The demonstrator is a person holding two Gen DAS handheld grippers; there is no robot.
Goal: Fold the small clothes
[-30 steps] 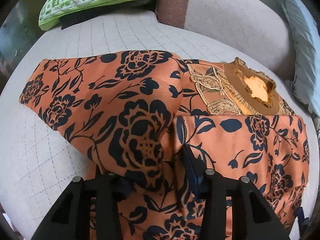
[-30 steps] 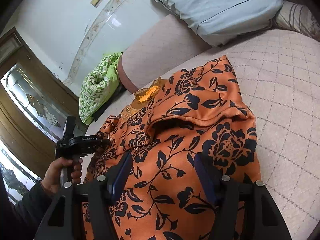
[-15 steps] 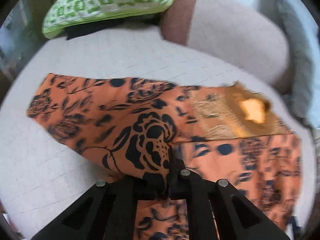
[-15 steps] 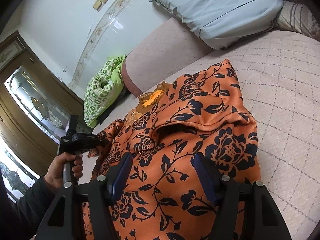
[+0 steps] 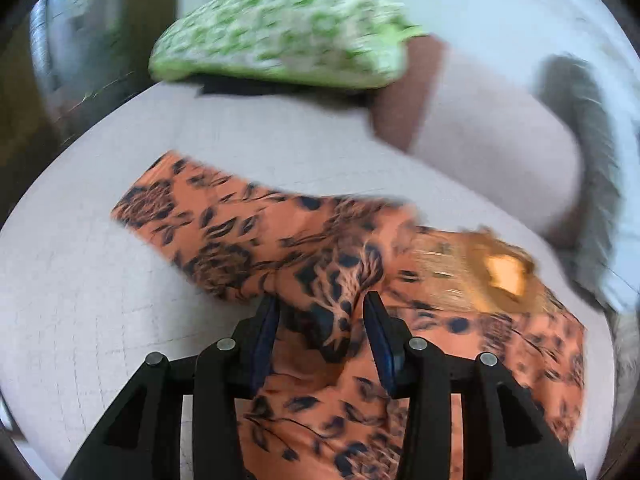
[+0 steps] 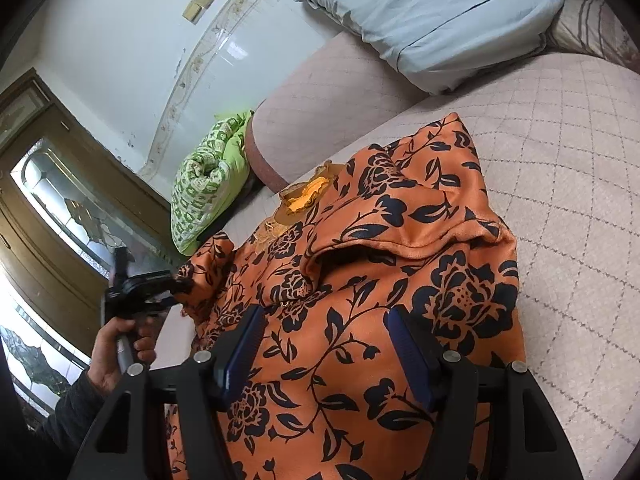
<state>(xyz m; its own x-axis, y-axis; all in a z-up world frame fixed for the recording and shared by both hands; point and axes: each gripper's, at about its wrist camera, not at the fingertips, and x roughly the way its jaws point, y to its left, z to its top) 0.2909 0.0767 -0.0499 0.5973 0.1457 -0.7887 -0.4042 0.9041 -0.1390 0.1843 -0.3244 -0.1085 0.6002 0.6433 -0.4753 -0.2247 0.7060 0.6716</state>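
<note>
a home, likely a bedroom: a quilted bed (image 6: 560,168) with a blue pillow (image 6: 432,20), a folded green blanket (image 6: 204,192) and a wooden glass-paned door (image 6: 60,200).

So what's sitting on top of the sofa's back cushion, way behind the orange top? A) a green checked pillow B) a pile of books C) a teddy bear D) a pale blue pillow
D: in the right wrist view a pale blue pillow lies on the sofa's back cushion, behind the orange top; the green one sits lower, at the sofa's end.
</note>
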